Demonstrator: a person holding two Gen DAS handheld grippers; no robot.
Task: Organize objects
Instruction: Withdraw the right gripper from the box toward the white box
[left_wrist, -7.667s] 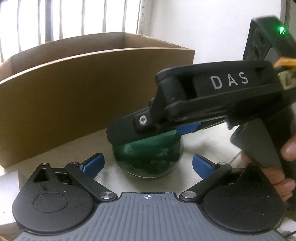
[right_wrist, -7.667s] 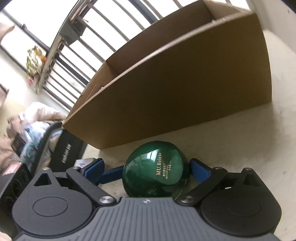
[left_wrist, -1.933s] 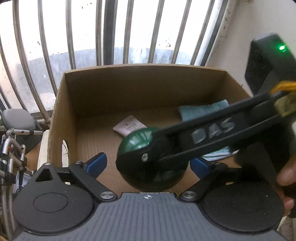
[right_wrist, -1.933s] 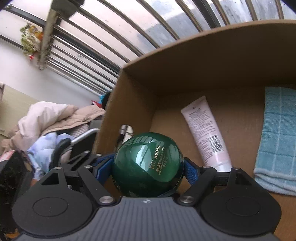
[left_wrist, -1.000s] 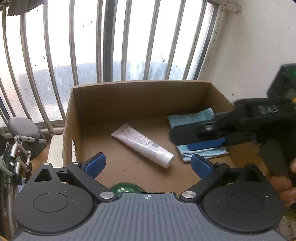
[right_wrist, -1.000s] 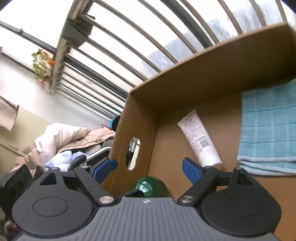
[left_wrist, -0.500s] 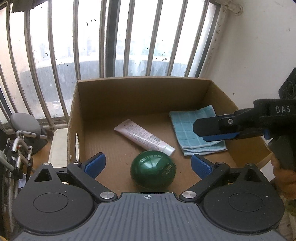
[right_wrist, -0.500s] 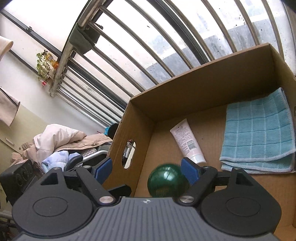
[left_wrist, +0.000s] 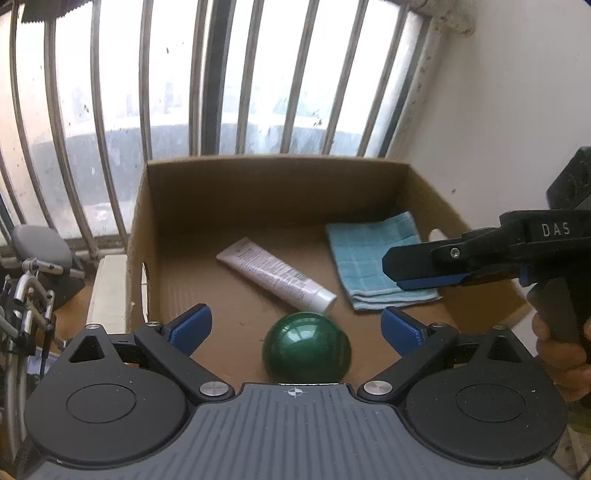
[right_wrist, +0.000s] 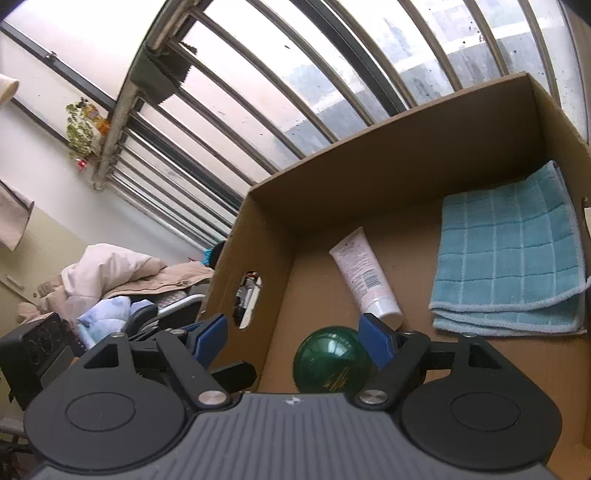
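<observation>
Left wrist cam catches the right gripper (left_wrist: 424, 273) from the side, hanging over the cardboard box (left_wrist: 273, 192) near its right wall, held in a hand (left_wrist: 561, 354). Right cam instead sees a clothes pile (right_wrist: 122, 273) beyond the box's left wall. Inside: a folded blue cloth (left_wrist: 376, 258) on the right, a white tube (left_wrist: 275, 273) in the middle, and a green ball-shaped jar (left_wrist: 306, 347) by the tube's cap, loose on the floor. Barred window behind. Left gripper (left_wrist: 295, 325) is spread wide, gripping nothing; the right one's fingers are apart too.
</observation>
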